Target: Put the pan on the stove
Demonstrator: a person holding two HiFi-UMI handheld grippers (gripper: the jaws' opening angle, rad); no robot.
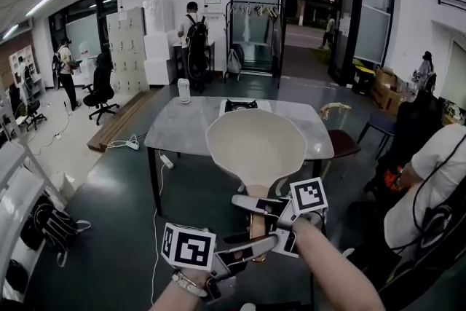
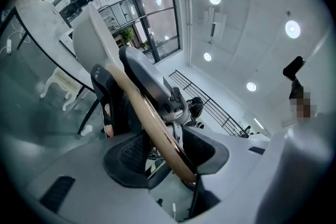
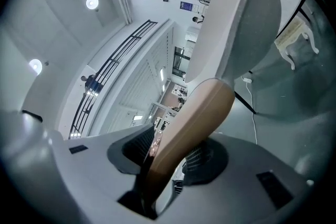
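A cream pan [image 1: 255, 146] with a wooden handle [image 1: 257, 223] is held in the air, tilted up, in front of the grey table [image 1: 182, 135]. Both grippers hold that handle. My left gripper [image 1: 251, 247] is shut on its lower end, and my right gripper [image 1: 255, 205] is shut on it just above. In the left gripper view the handle [image 2: 152, 118] runs between the pads of my left gripper [image 2: 168, 150]. The right gripper view shows the handle [image 3: 194, 118] clamped in my right gripper [image 3: 172, 157], with the pan body [image 3: 231, 18] above. A small stove [image 1: 240, 105] sits at the table's far middle.
A white jug [image 1: 183, 89] stands on the table's far left corner. A chair [image 1: 342, 143] is at the table's right side, and a seated person [image 1: 429, 186] is close on my right. Shelving [image 1: 14, 178] lines the left; other people stand farther back.
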